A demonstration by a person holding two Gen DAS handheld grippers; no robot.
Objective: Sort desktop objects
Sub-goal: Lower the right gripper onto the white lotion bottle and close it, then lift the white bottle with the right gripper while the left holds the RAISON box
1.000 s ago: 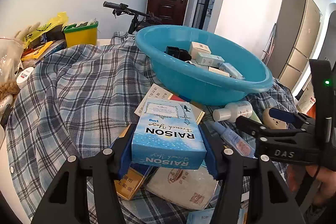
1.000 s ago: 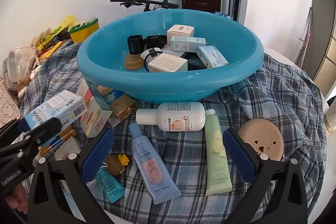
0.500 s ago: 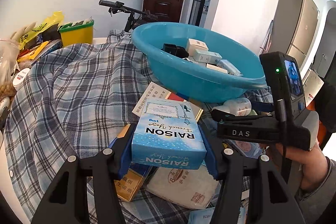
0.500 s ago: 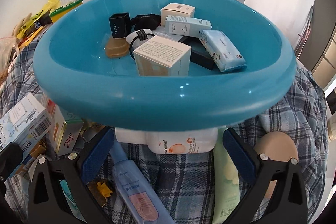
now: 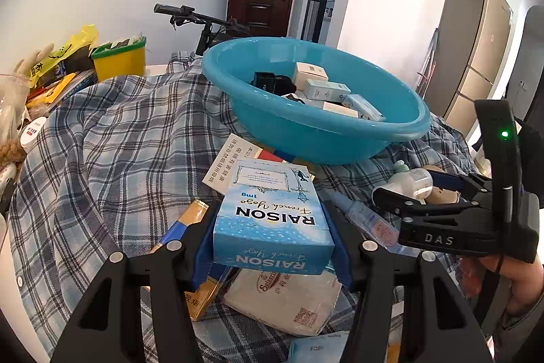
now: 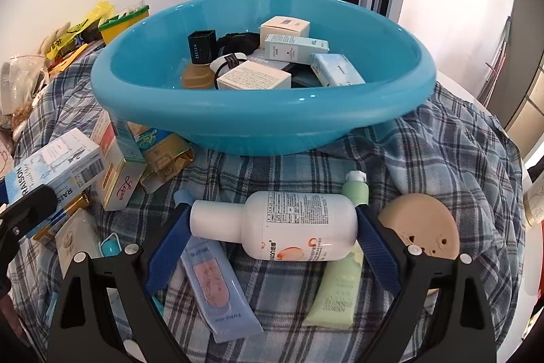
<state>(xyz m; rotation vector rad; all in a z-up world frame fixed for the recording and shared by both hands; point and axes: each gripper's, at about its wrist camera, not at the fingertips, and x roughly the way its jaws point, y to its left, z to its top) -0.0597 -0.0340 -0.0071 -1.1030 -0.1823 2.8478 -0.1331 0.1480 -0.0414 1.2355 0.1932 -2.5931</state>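
My left gripper (image 5: 272,237) is shut on a light blue RAISON box (image 5: 272,213) and holds it above the plaid cloth, short of the blue basin (image 5: 316,131). The box also shows at the left of the right wrist view (image 6: 51,172). My right gripper (image 6: 272,227) has its blue pads at both ends of a white bottle (image 6: 289,227) lying on its side and is shut on it. The basin (image 6: 265,121) holds several small boxes and a black item.
On the plaid cloth lie a blue tube (image 6: 217,288), a green tube (image 6: 340,288), a tan round compact (image 6: 421,227) and several cartons (image 6: 119,172). A yellow bin (image 5: 119,60) and bags stand far left. A bicycle is behind the basin.
My right gripper drew back from the basin, came down onto the white bottle and closed on its ends. The left gripper still holds the RAISON box, nearly unmoved.
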